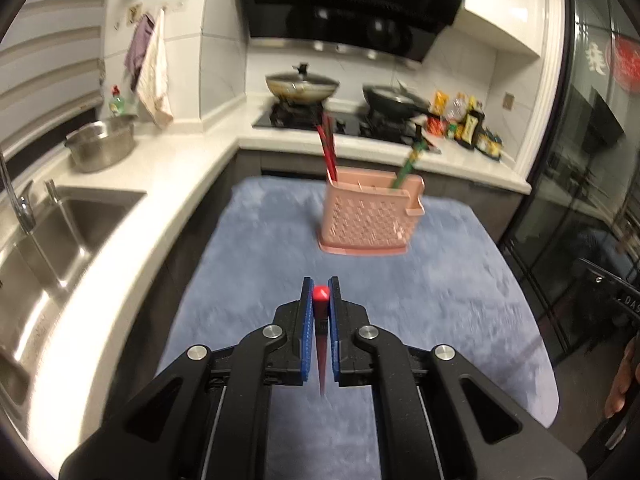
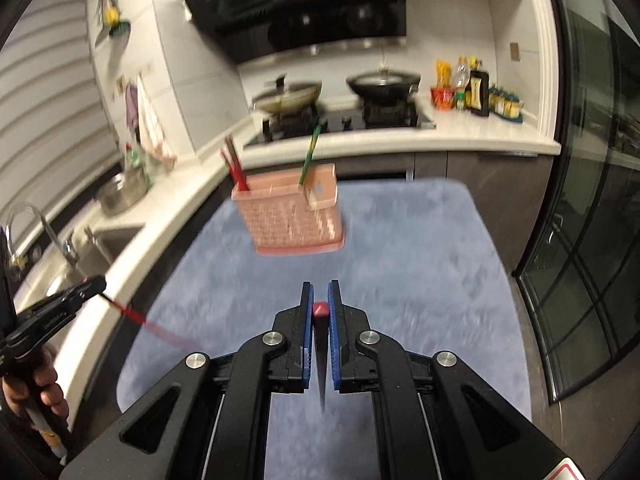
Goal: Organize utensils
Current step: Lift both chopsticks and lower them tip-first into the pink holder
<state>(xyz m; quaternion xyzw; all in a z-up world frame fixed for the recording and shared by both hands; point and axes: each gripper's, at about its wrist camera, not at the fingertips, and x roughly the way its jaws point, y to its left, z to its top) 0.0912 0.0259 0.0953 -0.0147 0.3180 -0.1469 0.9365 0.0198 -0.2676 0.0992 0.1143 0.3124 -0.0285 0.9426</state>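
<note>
Both grippers hold one red chopstick each: left gripper (image 1: 321,296) clamps a chopstick (image 1: 321,293), right gripper (image 2: 320,300) clamps its mate (image 2: 320,309). Pink holder (image 1: 370,216) stands ahead on the blue mat (image 1: 248,264), apart from both. Risk: each stick hangs by its top end; it could pivot, miss the red-stick compartment, or tip the holder.
</note>
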